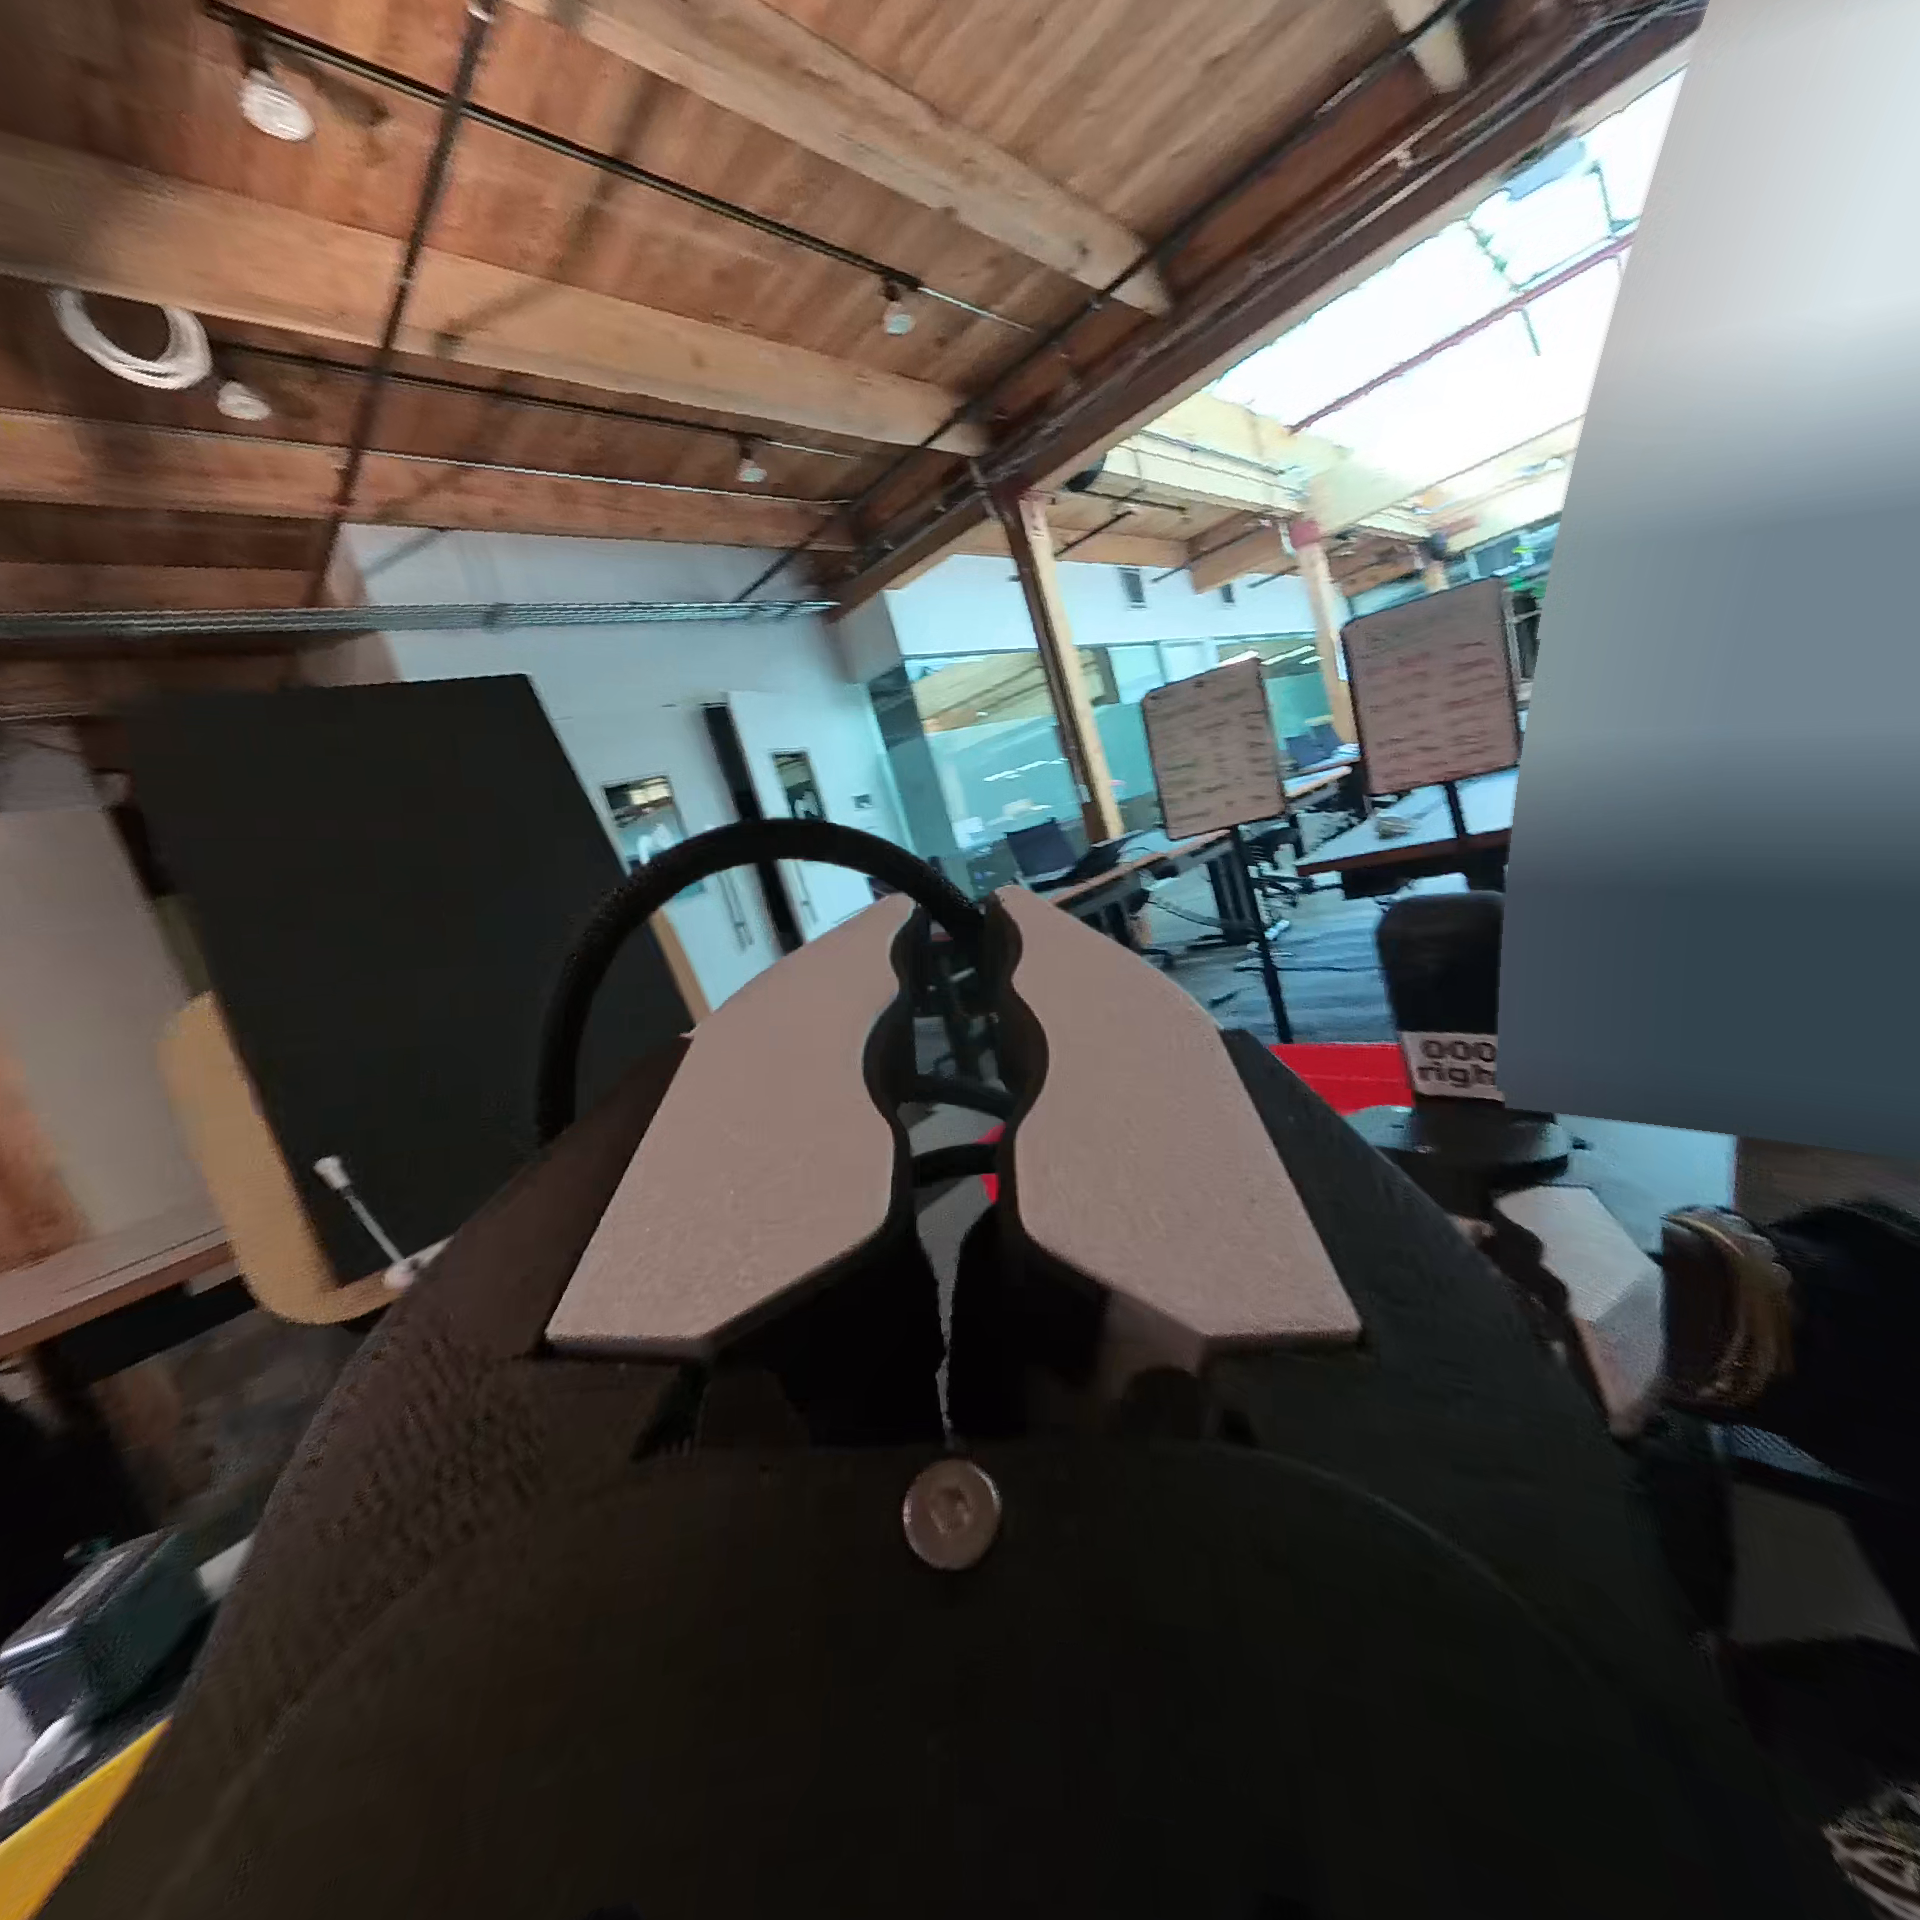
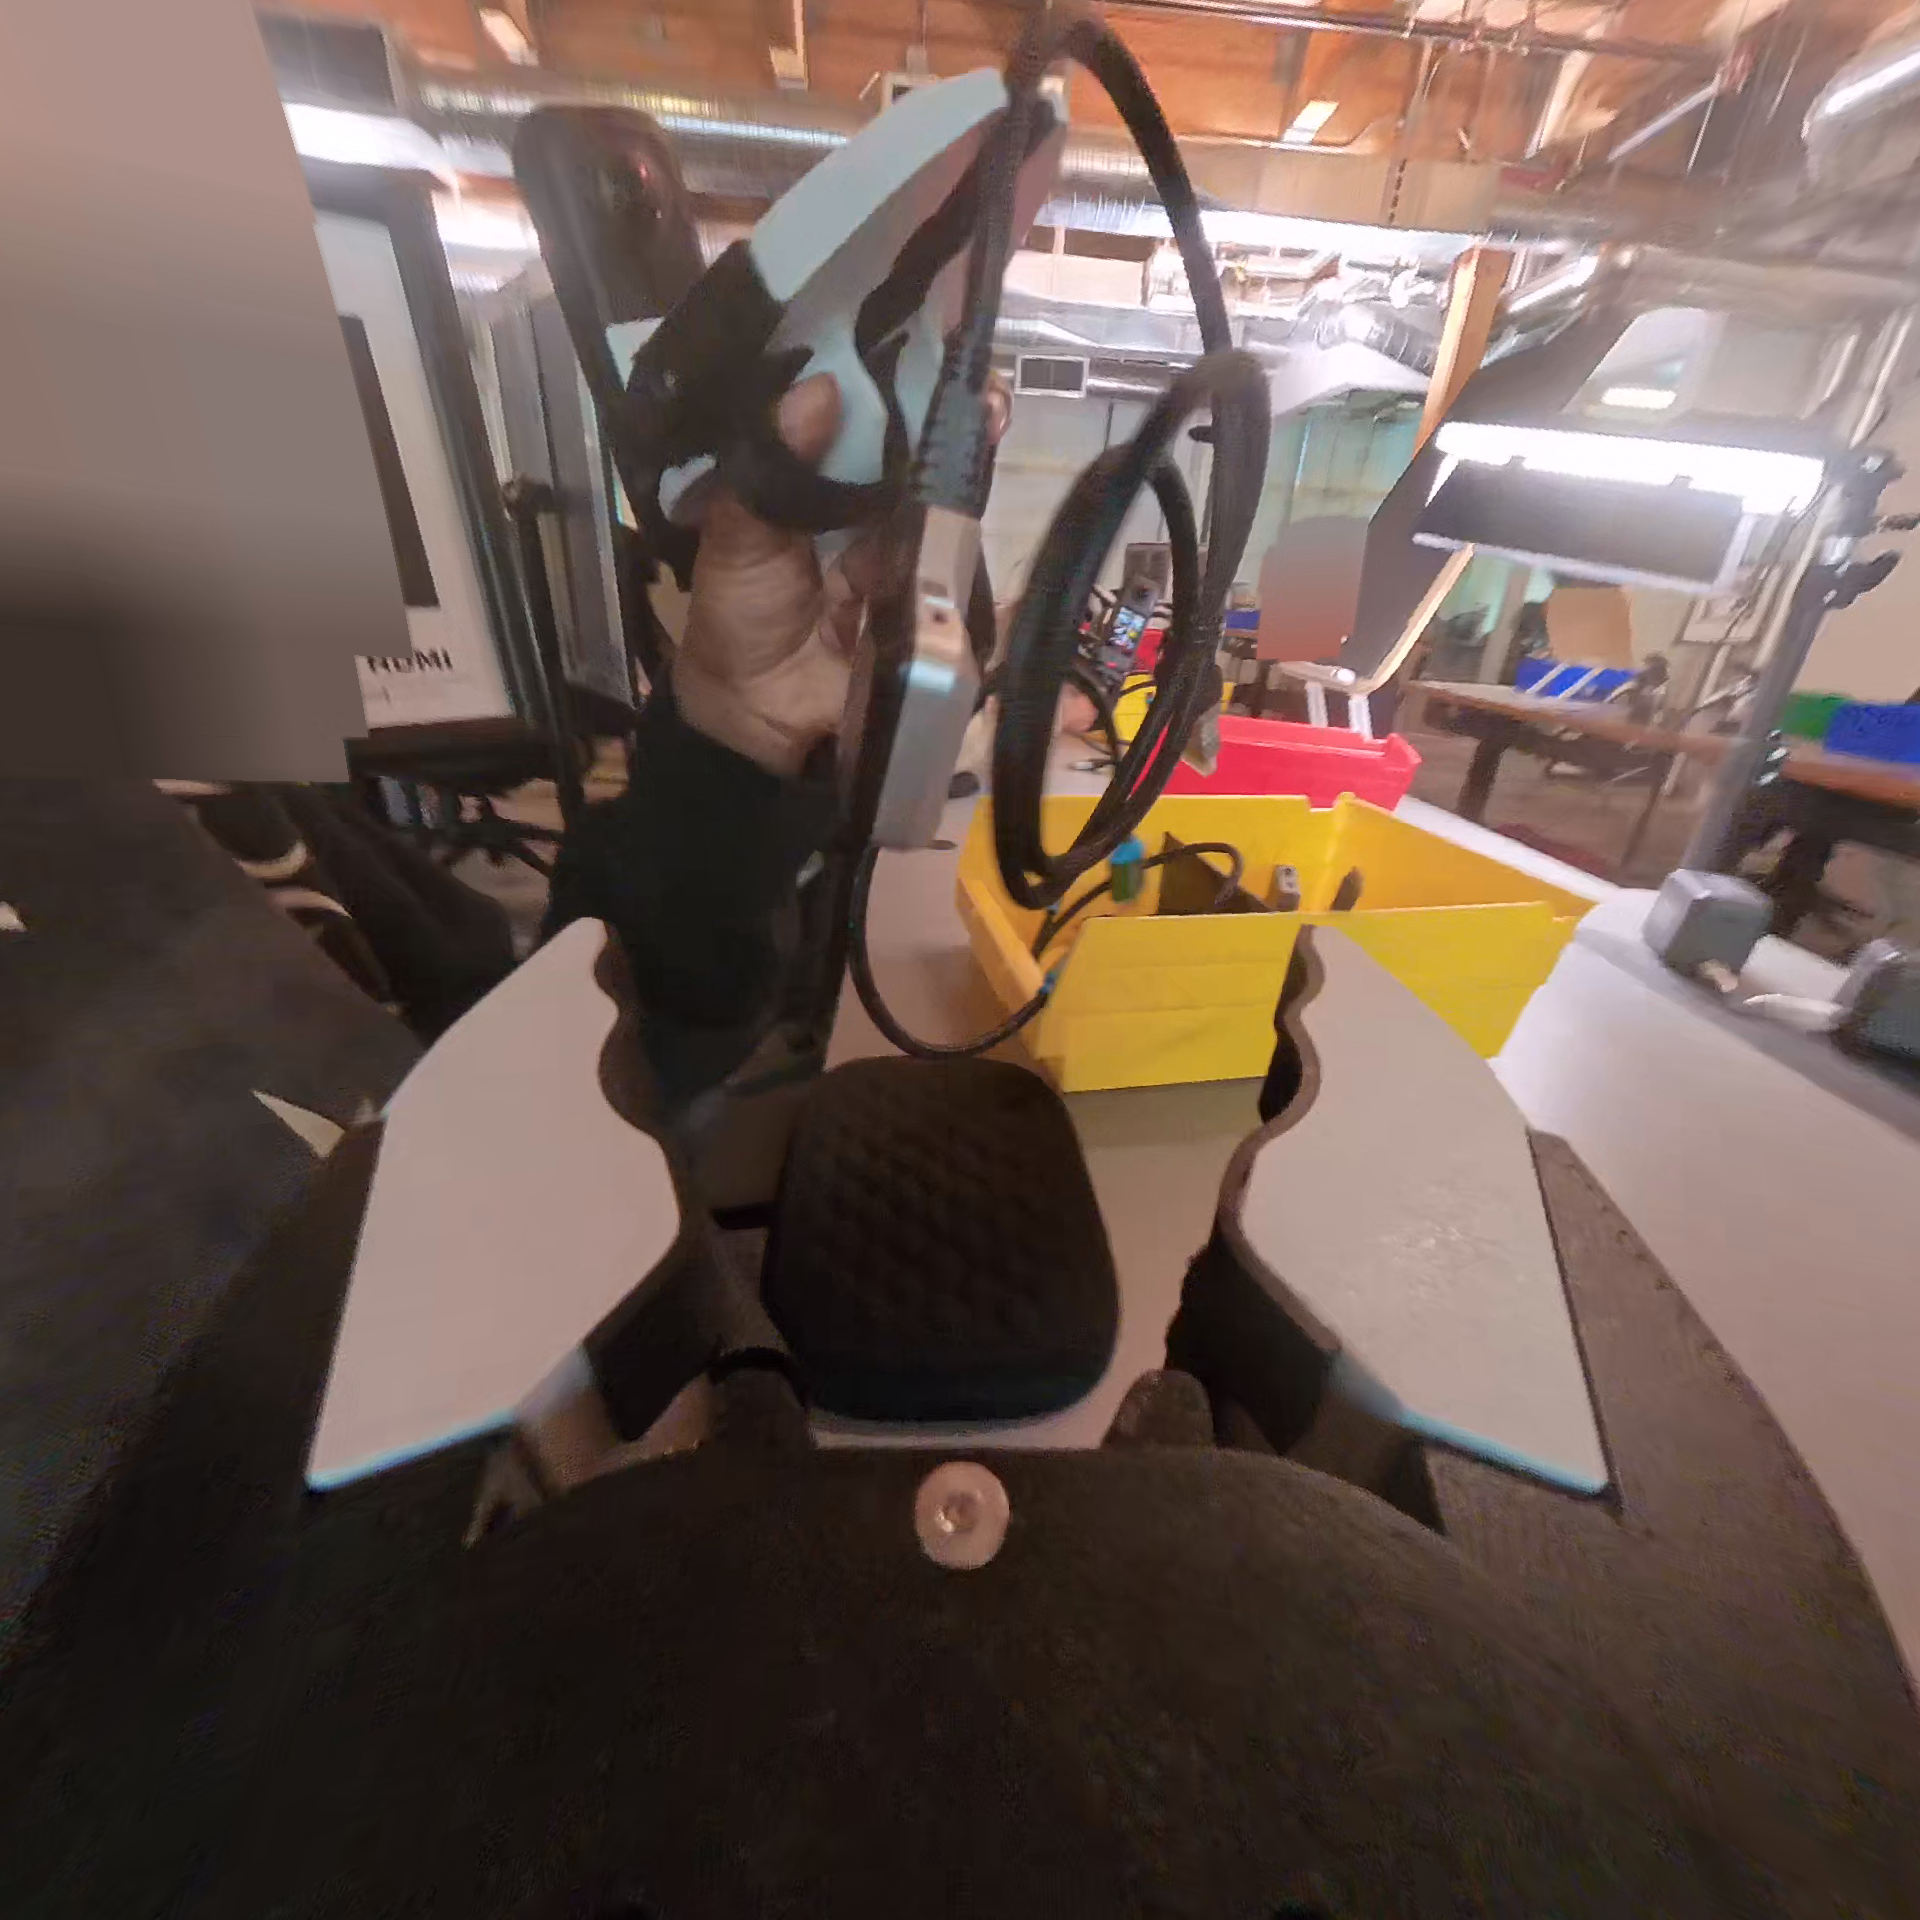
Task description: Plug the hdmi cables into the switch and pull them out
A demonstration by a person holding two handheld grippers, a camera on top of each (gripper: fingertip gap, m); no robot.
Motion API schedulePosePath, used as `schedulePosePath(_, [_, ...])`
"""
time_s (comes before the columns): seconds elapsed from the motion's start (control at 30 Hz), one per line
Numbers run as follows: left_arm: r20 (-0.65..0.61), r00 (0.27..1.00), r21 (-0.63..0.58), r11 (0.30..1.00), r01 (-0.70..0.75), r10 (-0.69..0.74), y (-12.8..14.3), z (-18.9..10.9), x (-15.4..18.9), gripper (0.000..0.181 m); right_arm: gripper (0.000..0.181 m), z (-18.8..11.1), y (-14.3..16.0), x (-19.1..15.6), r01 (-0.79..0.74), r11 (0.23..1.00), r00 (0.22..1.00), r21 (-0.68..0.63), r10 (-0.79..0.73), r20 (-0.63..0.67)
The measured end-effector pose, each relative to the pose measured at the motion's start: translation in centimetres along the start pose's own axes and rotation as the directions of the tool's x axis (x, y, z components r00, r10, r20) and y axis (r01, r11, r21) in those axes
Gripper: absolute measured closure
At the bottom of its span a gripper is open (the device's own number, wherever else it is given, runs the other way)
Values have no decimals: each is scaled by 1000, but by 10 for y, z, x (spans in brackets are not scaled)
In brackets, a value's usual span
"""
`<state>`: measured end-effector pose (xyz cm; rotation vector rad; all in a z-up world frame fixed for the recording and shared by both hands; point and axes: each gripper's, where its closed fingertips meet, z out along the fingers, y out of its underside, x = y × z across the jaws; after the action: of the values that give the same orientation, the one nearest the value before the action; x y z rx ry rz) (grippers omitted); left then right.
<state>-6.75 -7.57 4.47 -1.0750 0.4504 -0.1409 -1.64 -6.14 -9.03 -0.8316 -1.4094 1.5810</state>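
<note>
Braided black cable [image 1: 613,935] loops from nearly closed left gripper [image 1: 958,914].

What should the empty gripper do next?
Probably reach up toward the silver switch dangling from the cable. The left gripper pinches that cable high in the air, while the right gripper is open and holds nothing.
</note>
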Motion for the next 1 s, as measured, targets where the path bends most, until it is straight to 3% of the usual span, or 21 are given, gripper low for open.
schedulePosePath(0.17, [-59,998,-53,998,-23,20,16,15,20,172,72,4,-11,-3,-177,982,984,67,178,-21])
schedulePosePath(0.33, [-149,989,-86,996,-32,19,30,27,43,172,86,9,1,9,-53,998,988,23,56,-141])
schedulePosePath(0.43, [-266,962,-94,995,31,-55,37,32,62,173,110,10,13,12,-38,999,991,-20,35,-129])
schedulePosePath(0.5, [-308,947,-101,993,65,-93,42,35,69,173,141,10,18,1,-31,999,999,-42,29,-45])
schedulePosePath(0.6, [-279,955,-111,991,77,-106,46,36,60,172,147,5,11,7,15,1000,995,0,-15,-96])
schedulePosePath(0.73, [-275,960,-129,992,15,-50,35,16,48,141,150,-11,-6,22,-101,993,987,69,109,-122])
schedulePosePath(0.83, [-227,972,-160,983,-94,56,30,-5,32,140,150,-23,-8,38,-141,987,975,81,152,-162])
schedulePosePath(1.0, [-94,957,-322,901,-290,274,38,-38,-5,140,151,-31,0,55,-277,958,944,74,285,-166])
